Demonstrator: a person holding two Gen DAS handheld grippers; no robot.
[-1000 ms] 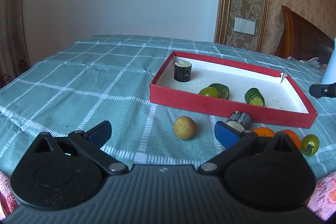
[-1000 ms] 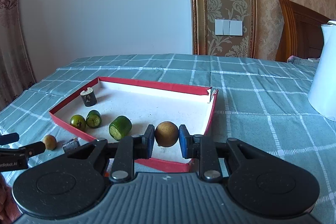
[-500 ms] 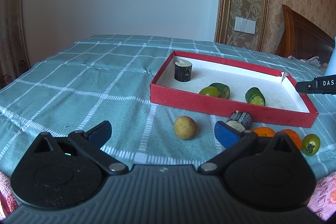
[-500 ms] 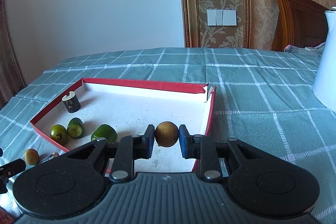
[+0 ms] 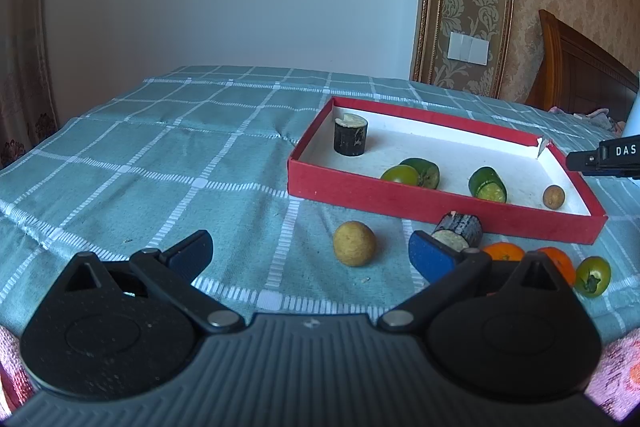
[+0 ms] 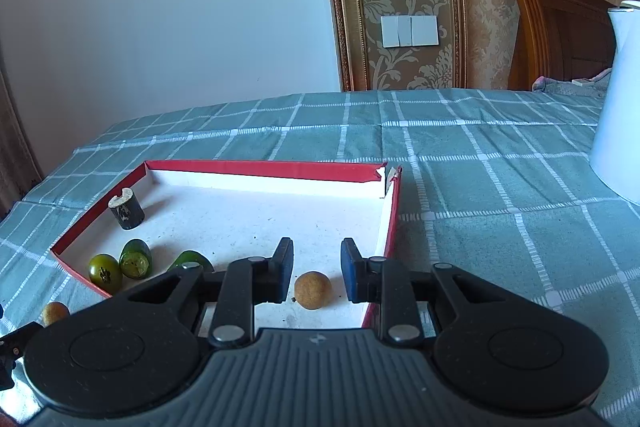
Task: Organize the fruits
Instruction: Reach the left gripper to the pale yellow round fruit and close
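Observation:
A red box (image 5: 400, 201) with a white floor (image 6: 248, 219) sits on the checked cloth. In it are a dark cane piece (image 5: 351, 135), a green tomato (image 5: 400, 174), two cucumber pieces (image 5: 487, 184) and a brown round fruit (image 6: 313, 289), which also shows in the left wrist view (image 5: 554, 196). My right gripper (image 6: 316, 269) is open just above that fruit, which lies free on the floor. My left gripper (image 5: 310, 253) is open and empty over the cloth. Ahead of it lie a tan round fruit (image 5: 354, 243), a cane piece (image 5: 458, 230), two oranges (image 5: 502, 251) and a green tomato (image 5: 593, 275).
A white kettle (image 6: 618, 99) stands on the cloth at the right. A wooden headboard (image 6: 560, 27) and wall lie behind the table. The tan fruit also shows in the right wrist view (image 6: 55, 311), outside the box's near left wall.
My right gripper moved over the box, opened and let go of the brown round fruit, which now rests on the box floor. My left gripper has stayed still.

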